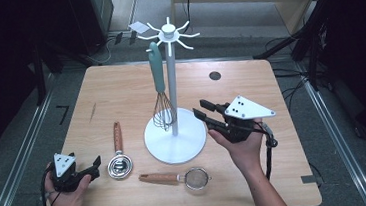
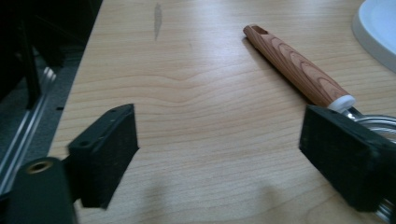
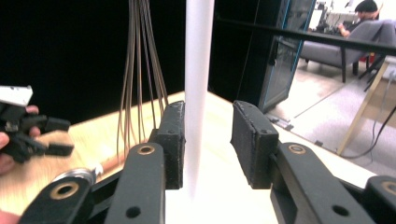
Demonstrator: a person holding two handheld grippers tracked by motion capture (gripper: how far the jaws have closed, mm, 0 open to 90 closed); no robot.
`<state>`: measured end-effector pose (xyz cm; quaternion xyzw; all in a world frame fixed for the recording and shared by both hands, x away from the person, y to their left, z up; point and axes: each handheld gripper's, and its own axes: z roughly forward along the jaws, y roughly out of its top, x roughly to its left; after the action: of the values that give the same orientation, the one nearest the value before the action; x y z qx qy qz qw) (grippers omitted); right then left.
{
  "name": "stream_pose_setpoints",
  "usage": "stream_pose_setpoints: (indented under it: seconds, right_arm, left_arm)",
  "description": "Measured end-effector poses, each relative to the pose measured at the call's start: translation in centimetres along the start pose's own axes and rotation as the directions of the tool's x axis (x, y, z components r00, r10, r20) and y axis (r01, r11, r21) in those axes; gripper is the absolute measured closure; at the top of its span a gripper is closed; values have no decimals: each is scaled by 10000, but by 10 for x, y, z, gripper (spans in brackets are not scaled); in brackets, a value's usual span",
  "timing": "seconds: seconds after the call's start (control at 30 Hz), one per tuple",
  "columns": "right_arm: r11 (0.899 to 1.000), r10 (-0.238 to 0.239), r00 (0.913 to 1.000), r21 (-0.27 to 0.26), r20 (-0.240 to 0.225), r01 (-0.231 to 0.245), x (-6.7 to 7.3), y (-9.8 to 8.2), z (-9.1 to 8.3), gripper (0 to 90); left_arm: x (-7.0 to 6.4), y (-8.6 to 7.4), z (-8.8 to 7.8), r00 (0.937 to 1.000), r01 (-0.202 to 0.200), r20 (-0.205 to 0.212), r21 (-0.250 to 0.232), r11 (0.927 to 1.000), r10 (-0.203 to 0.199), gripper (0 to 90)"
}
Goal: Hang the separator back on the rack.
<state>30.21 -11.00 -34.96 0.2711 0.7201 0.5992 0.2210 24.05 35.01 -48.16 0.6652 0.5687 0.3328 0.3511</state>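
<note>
A white utensil stand (image 1: 172,84) with hooked arms rises from a round base (image 1: 175,151) at the table's middle. A whisk with a teal handle (image 1: 158,80) hangs from one hook. A wooden-handled metal scoop (image 1: 120,161) and a wooden-handled strainer (image 1: 177,177) lie near the front edge. My left gripper (image 1: 95,170) rests at the front left, open, its jaws (image 2: 219,158) wide apart over bare wood beside the scoop's handle (image 2: 299,70). My right gripper (image 1: 200,109) hovers just right of the pole, open; the pole (image 3: 198,70) and whisk wires (image 3: 140,70) stand just beyond its jaws (image 3: 208,140).
The wooden table (image 1: 119,88) has a dark round spot (image 1: 215,75) at the back right and a dark streak (image 1: 92,112) at the left. Metal rails and cables run along the floor on both sides.
</note>
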Motion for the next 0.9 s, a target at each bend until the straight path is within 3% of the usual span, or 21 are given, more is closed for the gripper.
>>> stream_pose_setpoints:
  seconds: [0.1,0.2,0.33,0.47,0.77,0.9]
  right_arm:
    - [9998,95,10000,163,-13,-95,-1,-8,-3,645]
    - [9990,172,9998,402,58,-174,-3,-20,-6,630]
    - [9971,346,9994,670,79,-351,-4,-34,-9,607]
    - [9907,402,9992,1302,-13,-397,-3,-52,-11,590]
    - [9739,564,9984,2203,-23,-545,-2,-79,-15,558]
    - [9660,688,9976,2499,-15,-662,-1,-89,-17,546]
  left_arm:
    - [-3,0,-1,9997,-135,-225,-34,9999,134,185]
    - [-5,1,-2,9992,-49,-389,-75,10000,46,321]
    - [-11,2,-6,9998,-167,-54,-224,9996,165,498]
    - [-18,2,-10,9988,-225,427,-177,9996,233,645]
    - [-35,4,-20,9936,-348,1074,-12,9994,347,830]
    - [-45,4,-20,9873,-568,1492,69,9984,551,861]
